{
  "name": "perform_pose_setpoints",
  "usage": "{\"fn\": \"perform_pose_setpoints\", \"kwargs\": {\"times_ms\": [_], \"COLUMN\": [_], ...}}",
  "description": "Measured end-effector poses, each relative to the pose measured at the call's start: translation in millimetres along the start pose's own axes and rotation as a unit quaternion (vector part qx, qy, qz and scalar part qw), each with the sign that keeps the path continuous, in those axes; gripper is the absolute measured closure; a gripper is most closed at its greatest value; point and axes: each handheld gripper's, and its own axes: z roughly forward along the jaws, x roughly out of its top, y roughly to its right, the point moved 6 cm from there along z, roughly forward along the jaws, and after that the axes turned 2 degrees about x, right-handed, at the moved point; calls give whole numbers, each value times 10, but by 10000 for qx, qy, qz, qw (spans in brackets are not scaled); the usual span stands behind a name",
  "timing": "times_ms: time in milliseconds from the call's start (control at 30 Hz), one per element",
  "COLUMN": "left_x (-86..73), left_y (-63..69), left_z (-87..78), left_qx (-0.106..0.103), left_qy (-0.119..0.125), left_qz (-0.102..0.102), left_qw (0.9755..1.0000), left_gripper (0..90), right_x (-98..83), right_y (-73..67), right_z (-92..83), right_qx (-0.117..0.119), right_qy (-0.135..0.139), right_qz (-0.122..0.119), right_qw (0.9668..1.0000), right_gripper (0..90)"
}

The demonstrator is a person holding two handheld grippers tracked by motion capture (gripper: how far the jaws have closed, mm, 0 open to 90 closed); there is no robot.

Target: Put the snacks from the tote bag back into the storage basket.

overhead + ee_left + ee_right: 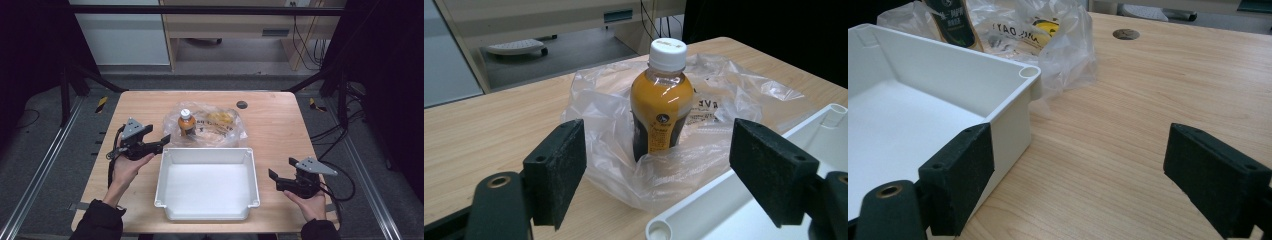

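The left hand-held gripper [157, 140] is spread wide and holds nothing, aimed at the orange bottle [661, 100] with a white cap that stands upright on the crumpled clear plastic bag [729, 95]. The white tray [206, 150] sits mid-counter [280, 115], just in front of the bag. The right hand-held gripper [280, 170] hovers beside the tray's right wall, also wide and empty.
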Motion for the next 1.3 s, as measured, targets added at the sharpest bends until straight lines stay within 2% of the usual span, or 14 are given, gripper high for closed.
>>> {"fn": "perform_pose_setpoints", "kwargs": {"times_ms": [600,933,1300], "left_x": [145,310,402], "left_y": [27,99,161], "left_z": [176,284,427], "left_qx": [70,108,155], "left_qy": [-14,25,47], "left_qz": [63,209,256], "left_qw": [10000,9997,9995], "left_gripper": [229,248,268], "right_x": [-8,-8,-8], "right_y": [-5,-4,2], "right_z": [9,10,10], "right_qx": [0,7,1], "right_qy": [-35,-34,-24], "right_qz": [-6,-9,3], "right_qw": [10000,10000,10000], "right_gripper": [131,131,133]}}
